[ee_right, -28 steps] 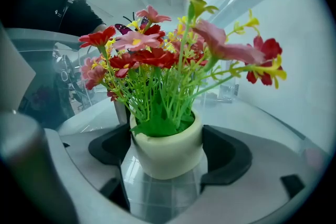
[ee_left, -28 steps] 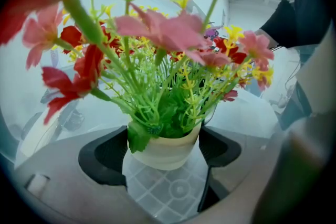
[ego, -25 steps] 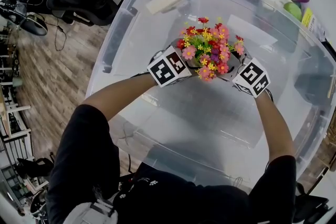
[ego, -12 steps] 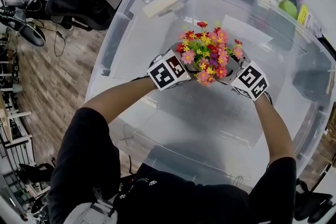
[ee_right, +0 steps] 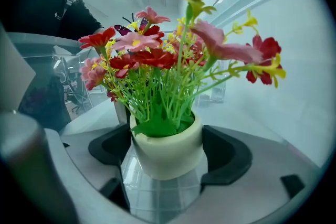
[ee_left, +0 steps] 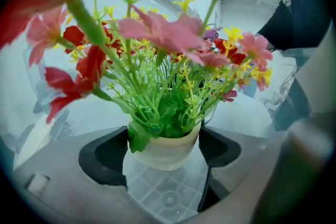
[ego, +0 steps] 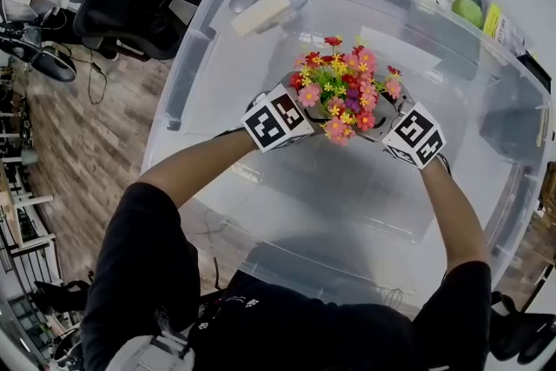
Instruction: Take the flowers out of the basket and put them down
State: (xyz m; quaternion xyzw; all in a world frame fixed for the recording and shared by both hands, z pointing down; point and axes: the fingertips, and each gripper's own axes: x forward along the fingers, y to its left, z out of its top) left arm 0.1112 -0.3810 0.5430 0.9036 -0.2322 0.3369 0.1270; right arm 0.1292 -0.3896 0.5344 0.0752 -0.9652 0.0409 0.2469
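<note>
The head view looks steeply down from well above onto the large clear plastic storage bin (ego: 187,56) and covers its whole interior. The left gripper view and the right gripper view each look along their own jaws at very close range, from opposite sides. All three views share the small cream pot of pink, red and yellow artificial flowers (ee_left: 165,150).

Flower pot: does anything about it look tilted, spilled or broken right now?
Nothing stands out. The flower pot is upright, clamped from opposite sides by the left gripper and the right gripper. The flowers look intact, and no spill shows in the clear bin.
</note>
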